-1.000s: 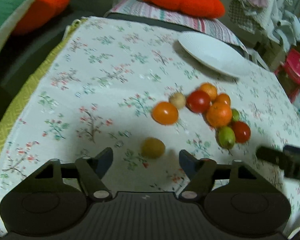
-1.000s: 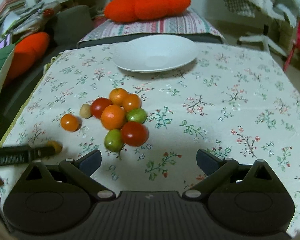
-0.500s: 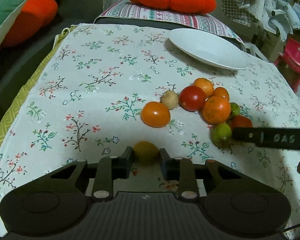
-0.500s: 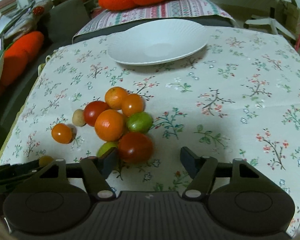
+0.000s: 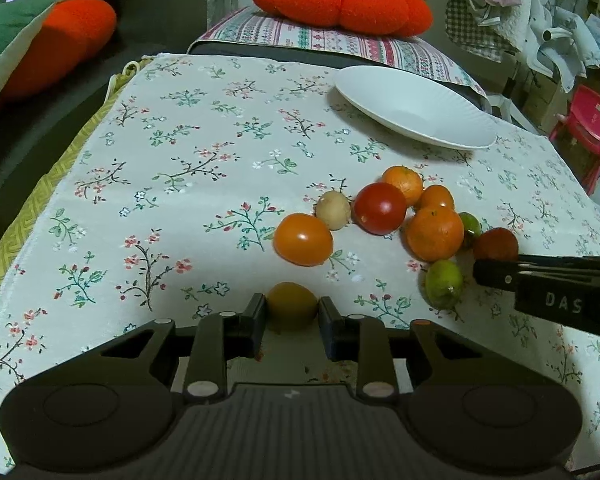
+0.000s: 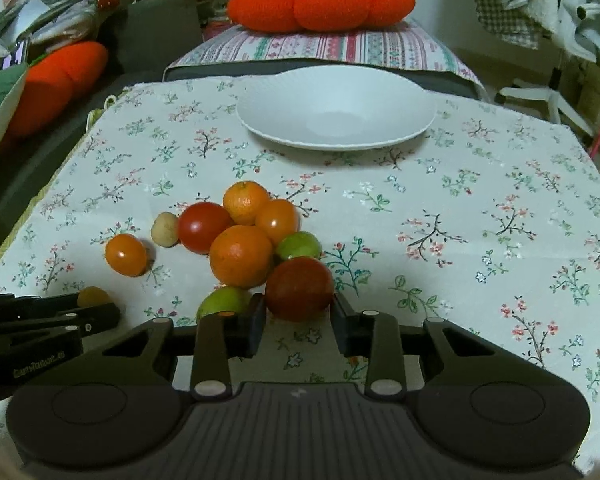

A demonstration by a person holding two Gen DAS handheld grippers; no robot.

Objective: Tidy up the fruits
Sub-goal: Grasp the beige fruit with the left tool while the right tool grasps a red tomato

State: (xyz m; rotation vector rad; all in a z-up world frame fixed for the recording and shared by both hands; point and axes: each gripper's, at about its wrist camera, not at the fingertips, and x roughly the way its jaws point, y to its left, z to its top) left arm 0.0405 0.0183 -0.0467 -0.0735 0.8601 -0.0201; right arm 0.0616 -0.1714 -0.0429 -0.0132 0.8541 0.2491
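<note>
Left gripper (image 5: 292, 312) clamped on yellow fruit (image 5: 292, 305), right gripper (image 6: 299, 314) on red tomato (image 6: 299, 289) (plate (image 6: 400, 98) beyond)

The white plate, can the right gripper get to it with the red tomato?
Probably yes. The right gripper has its jaws closed around the red tomato, and the white plate sits straight ahead, with nothing on it. The other fruits lie to the left, so bare tablecloth leaves the way free.

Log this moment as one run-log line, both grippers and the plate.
left gripper: shut on yellow-brown fruit | right gripper: shut on red tomato | white plate: empty | both fruits on tablecloth
</note>
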